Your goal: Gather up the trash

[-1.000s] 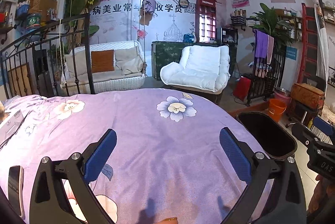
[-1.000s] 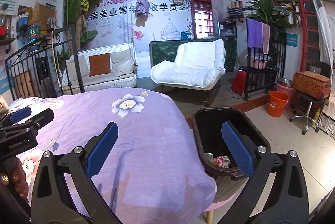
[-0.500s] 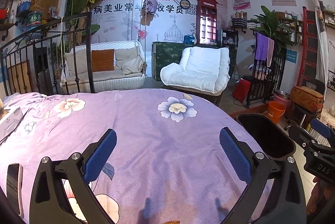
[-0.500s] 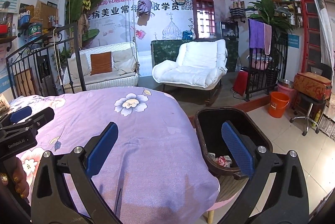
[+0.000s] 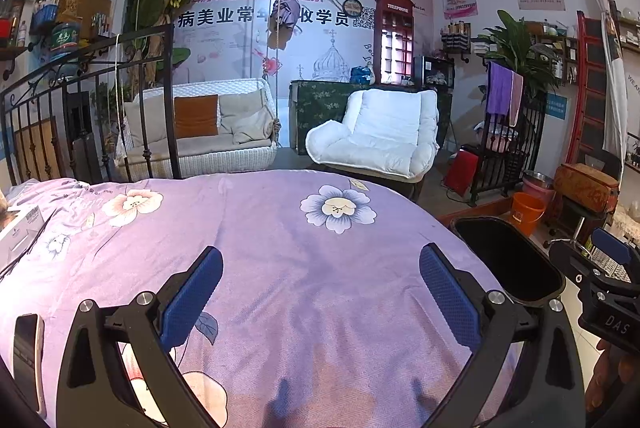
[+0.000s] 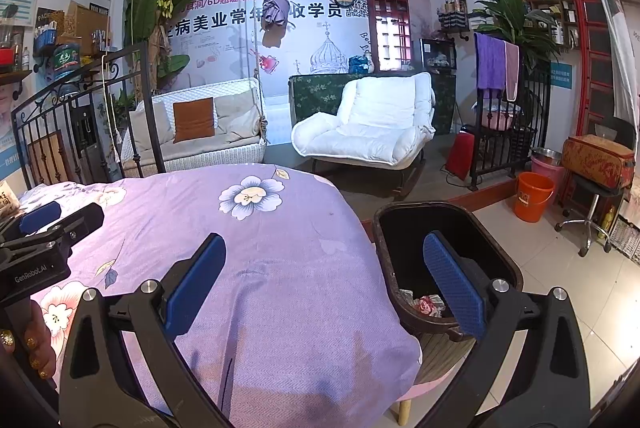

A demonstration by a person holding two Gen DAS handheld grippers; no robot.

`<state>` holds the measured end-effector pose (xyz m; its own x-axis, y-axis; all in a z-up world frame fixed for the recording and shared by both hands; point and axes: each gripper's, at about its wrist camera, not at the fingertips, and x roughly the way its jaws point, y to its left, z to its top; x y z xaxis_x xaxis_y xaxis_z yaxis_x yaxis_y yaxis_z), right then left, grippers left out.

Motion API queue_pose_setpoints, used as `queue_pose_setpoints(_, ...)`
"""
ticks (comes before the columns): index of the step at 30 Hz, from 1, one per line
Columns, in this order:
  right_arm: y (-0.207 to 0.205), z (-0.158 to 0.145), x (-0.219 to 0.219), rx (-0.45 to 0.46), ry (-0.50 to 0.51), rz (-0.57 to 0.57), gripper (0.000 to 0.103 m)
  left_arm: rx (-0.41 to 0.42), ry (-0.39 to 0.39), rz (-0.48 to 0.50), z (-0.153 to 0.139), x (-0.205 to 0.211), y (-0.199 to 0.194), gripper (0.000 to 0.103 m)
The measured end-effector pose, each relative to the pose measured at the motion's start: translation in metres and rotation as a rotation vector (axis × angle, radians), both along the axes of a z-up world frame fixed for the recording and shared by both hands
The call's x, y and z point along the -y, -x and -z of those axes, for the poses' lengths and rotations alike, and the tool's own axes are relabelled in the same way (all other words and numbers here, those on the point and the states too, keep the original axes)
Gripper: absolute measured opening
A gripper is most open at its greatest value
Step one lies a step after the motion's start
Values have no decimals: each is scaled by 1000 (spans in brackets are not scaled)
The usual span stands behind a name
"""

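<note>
Both grippers, left gripper (image 5: 320, 292) and right gripper (image 6: 324, 280), spread wide, empty, above purple bedspread (image 6: 280, 260). Crumpled trash (image 6: 426, 304) inside dark bin (image 6: 404, 304), beside right fingertip; orientation indiscernible.

bins: 1 (image 6: 448, 224) | phones: 1 (image 5: 28, 352) | grippers: 2 (image 5: 320, 292) (image 6: 324, 280)

A dark oval trash bin (image 6: 452, 228) is standing upright and open-topped just beside the purple-clothed table's edge, holding crumpled wrappers (image 6: 426, 304), pale and reddish, which are lying on its bottom at the near side, its dark interior otherwise showing bare.
</note>
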<state>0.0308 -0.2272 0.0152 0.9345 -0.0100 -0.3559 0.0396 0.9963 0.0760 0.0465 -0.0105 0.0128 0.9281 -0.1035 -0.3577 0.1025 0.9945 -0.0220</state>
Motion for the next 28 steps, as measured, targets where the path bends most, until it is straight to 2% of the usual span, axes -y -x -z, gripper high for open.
queue_pose_setpoints(28,0,4,-4,-7,-4,4,98,-2,-5,23,-2,-5,-7,98)
